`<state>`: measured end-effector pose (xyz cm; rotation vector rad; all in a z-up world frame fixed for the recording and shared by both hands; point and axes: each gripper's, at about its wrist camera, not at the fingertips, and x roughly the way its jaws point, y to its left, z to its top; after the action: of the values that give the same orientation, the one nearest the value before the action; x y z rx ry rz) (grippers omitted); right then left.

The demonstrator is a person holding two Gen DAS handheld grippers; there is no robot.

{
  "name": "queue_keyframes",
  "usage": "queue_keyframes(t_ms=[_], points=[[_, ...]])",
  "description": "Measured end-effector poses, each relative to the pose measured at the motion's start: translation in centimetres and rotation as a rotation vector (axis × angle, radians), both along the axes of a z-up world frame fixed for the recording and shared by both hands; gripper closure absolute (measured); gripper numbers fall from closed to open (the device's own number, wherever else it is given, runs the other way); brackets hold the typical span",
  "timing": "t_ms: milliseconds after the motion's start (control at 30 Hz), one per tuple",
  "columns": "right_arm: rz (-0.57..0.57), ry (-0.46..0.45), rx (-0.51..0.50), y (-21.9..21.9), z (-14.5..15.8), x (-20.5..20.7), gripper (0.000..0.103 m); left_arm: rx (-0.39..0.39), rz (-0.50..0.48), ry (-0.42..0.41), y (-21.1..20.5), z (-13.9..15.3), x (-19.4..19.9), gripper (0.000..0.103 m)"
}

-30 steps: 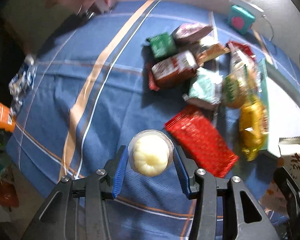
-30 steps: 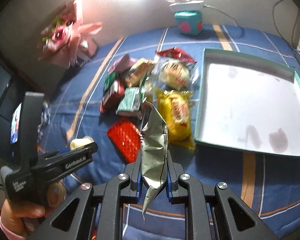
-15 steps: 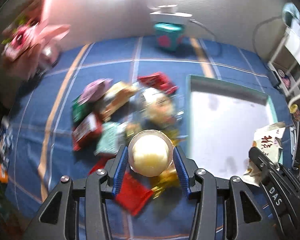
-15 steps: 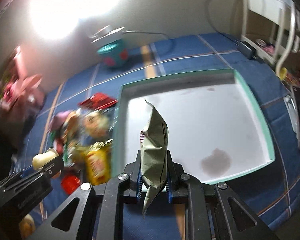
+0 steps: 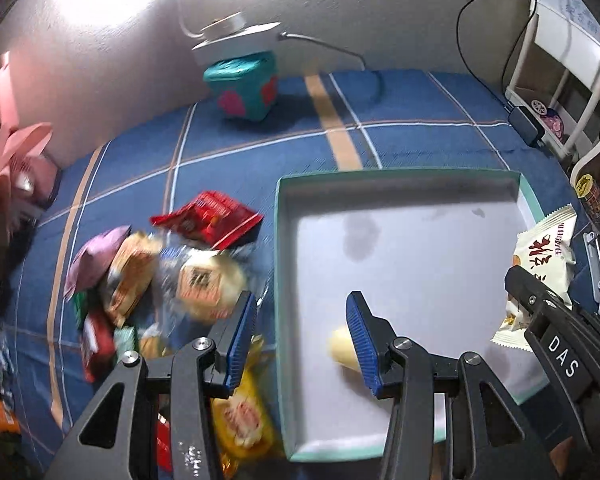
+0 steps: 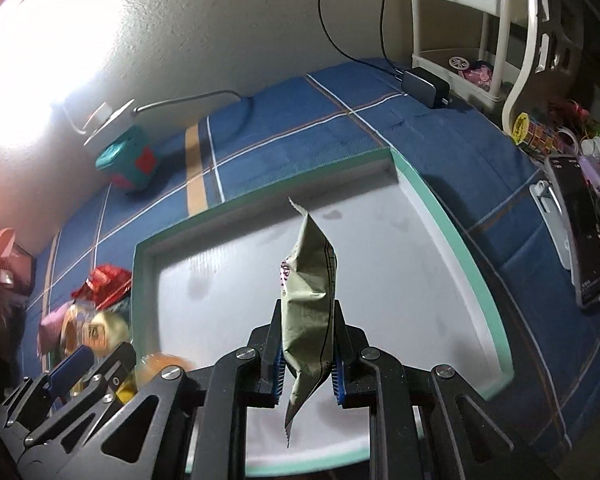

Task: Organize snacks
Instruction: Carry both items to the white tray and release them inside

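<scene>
- Crinkly foil and plastic snack packets (image 5: 188, 280) lie heaped on the left of a blue plaid cloth (image 5: 400, 136) covering the desk.
- The left hand-held gripper (image 5: 300, 336) stands wide open, its ribbed blue pads holding nothing.
- A pale, rounded pudding cup (image 5: 342, 348) lies inside the shallow, teal-rimmed white tray (image 5: 396, 174), near its left wall.
- The right hand-held gripper (image 6: 306, 364) pinches a matte, pillow-shaped packet (image 6: 308, 296) over the tray.
- A teal box (image 5: 242, 86) sits far back by the rough white wall (image 5: 380, 12).
</scene>
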<state>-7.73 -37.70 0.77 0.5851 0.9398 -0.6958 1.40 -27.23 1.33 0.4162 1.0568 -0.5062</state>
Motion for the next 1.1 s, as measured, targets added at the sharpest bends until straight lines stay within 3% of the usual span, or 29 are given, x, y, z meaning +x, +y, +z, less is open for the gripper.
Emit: queue_keyframes(t_ms=[233, 300, 367, 433, 567, 633, 767, 900, 1100], points=[[-0.022, 0.013, -0.009, -1.7, -0.2, 0.0, 0.083, -0.015, -0.004, 0.008, -0.7, -0.6, 0.8, 0.053], [-0.026, 0.019, 0.002, -2.0, -0.3, 0.0, 0.081, -0.018, 0.014, 0.022, -0.2, -0.4, 1.1, 0.037], [-0.024, 0.037, 0.015, -2.0, -0.5, 0.1, 0.070, -0.013, 0.032, 0.024, 0.4, 0.1, 1.2, 0.034], [-0.019, 0.046, 0.018, -1.8, -0.5, 0.2, 0.037, 0.009, 0.048, 0.017, 1.0, 0.5, 1.3, 0.034], [0.008, 0.056, 0.022, -1.4, -0.3, 0.2, 0.030, 0.050, 0.109, 0.025, 2.7, 0.6, 1.9, 0.023], [0.016, 0.056, 0.020, -1.1, -0.1, 0.1, 0.016, 0.060, 0.146, 0.036, 3.9, 0.4, 2.3, 0.020], [0.032, 0.063, 0.000, -0.7, 0.6, 0.0, 0.001, 0.087, 0.217, 0.043, 6.6, 0.2, 3.0, 0.017], [0.046, 0.048, -0.019, 0.0, 1.7, -0.2, 0.000, 0.110, 0.266, 0.030, 8.7, 0.2, 3.5, 0.007], [0.105, 0.006, -0.027, 1.9, 3.5, -0.1, 0.000, 0.127, 0.306, 0.002, 11.1, 0.7, 4.0, 0.007]])
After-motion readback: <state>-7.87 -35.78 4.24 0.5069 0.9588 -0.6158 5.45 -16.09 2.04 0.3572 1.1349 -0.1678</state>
